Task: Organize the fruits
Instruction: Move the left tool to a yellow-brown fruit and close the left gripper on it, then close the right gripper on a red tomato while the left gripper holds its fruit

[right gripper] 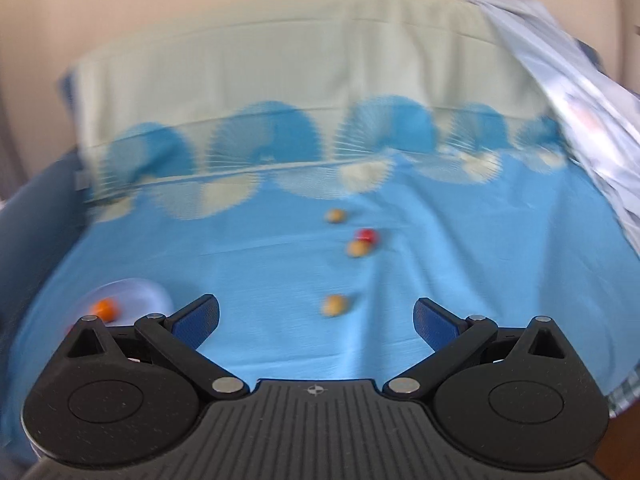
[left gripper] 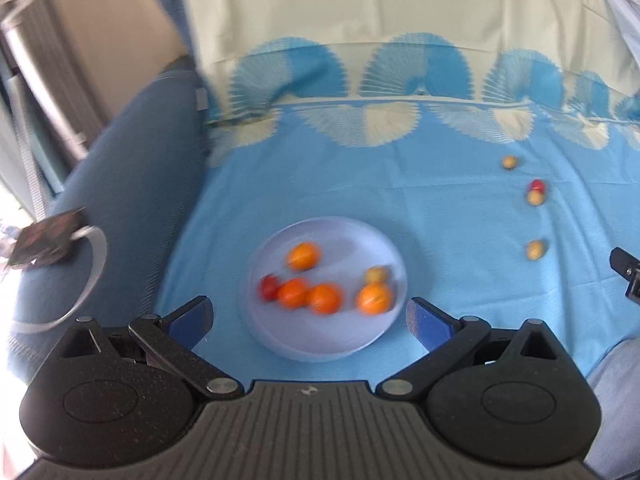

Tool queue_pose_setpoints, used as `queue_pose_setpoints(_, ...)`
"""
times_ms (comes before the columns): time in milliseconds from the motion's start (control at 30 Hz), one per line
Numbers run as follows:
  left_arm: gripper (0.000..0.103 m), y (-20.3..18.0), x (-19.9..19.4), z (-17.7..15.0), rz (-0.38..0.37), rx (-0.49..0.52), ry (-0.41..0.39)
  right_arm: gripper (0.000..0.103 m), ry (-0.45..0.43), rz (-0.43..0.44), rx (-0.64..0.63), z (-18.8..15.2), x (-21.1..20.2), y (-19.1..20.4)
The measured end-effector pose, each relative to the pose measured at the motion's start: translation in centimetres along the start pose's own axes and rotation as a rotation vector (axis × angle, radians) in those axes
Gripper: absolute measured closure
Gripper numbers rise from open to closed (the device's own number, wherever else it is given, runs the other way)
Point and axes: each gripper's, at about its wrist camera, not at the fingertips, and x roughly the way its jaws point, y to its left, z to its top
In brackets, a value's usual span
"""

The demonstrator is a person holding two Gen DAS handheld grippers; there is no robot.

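Left wrist view: the left gripper (left gripper: pixel 310 320) is hovering with its jaws spread wide and empty over the near rim of a pale plate (left gripper: pixel 280 344) lying on a blue sheet (left gripper: pixel 440 220). The plate is carrying four oranges (left gripper: pixel 303 256), a red fruit (left gripper: pixel 269 287) touching the leftmost of a row of oranges, and a tan fruit (left gripper: pixel 376 275) sitting just behind the rightmost orange. The fruits are round and blurred, so no long axis or pointing can be told. Well apart to the right, loose fruits (left gripper: pixel 535 250) are lying in a line running away from the camera.

Right wrist view: the right gripper (right gripper: pixel 316 318) is hanging wide and empty, facing that line; the nearest tan fruit (right gripper: pixel 334 305) is lying between and just ahead of its fingers (right gripper: pixel 196 318), and the plate (right gripper: pixel 144 288) is showing at the left.
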Motion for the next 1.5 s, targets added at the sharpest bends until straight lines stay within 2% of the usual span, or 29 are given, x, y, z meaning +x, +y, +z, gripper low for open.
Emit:
queue_pose_setpoints(100,0.0,-4.2,3.0,3.1,-0.073,0.05,-0.01,0.001,-0.003,-0.085,0.07,0.6,2.4,-3.8)
queue_pose_setpoints(233,0.0,-12.1,8.4,7.2,-0.175,0.146,-0.044,0.001,0.005,-0.169,0.118,1.1,6.1,-8.2)
queue_pose_setpoints(367,0.0,-20.2,14.6,10.3,-0.3,0.212,-0.009,0.001,0.03,-0.253,0.203,1.1,10.7,-11.7)
queue_pose_setpoints(533,0.001,-27.6,21.2,11.6,-0.321,0.284,0.03,0.001,0.07,-0.268,0.248,0.8,15.3,-13.3)
queue_pose_setpoints(667,0.011,-30.7,25.0,11.7,-0.341,0.327,0.079,0.001,0.085,-0.265,0.241,0.7,18.0,-13.8)
queue_pose_setpoints(733,0.019,-31.2,26.1,11.6,-0.354,0.333,0.088,0.001,0.093,-0.262,0.253,0.7,19.1,-14.3)
queue_pose_setpoints(833,0.043,-31.1,27.1,11.7,-0.39,0.315,0.099,0.001,0.094,-0.263,0.246,0.8,20.4,-14.6)
queue_pose_setpoints(900,0.068,-30.8,27.0,11.6,-0.398,0.315,0.071,0.001,0.093,-0.268,0.232,0.9,21.2,-14.6)
queue_pose_setpoints(933,0.073,-30.6,27.0,11.6,-0.392,0.316,0.07,0.001,0.091,-0.267,0.228,1.0,21.6,-14.6)
queue_pose_setpoints(1033,0.073,-28.4,26.9,12.0,-0.376,0.268,0.069,0.001,0.059,-0.218,0.186,1.5,22.5,-13.9)
queue_pose_setpoints(1167,0.073,-24.5,27.0,12.5,-0.324,0.235,0.066,0.001,0.036,-0.088,0.06,2.3,24.5,-11.1)
queue_pose_setpoints(1300,0.073,-21.3,27.5,12.3,-0.262,0.212,0.086,0.001,0.05,0.041,-0.049,2.8,27.2,-7.6)
queue_pose_setpoints(1433,0.073,-19.5,27.7,11.7,-0.236,0.194,0.106,0.001,0.06,0.092,-0.131,2.9,29.7,-4.6)
queue_pose_setpoints(1467,0.073,-19.3,27.6,11.6,-0.235,0.191,0.104,0.009,0.065,0.096,-0.153,2.8,30.2,-4.0)
queue_pose_setpoints(1500,0.073,-19.2,27.5,11.5,-0.237,0.189,0.101,0.031,0.071,0.088,-0.176,2.7,30.6,-3.6)
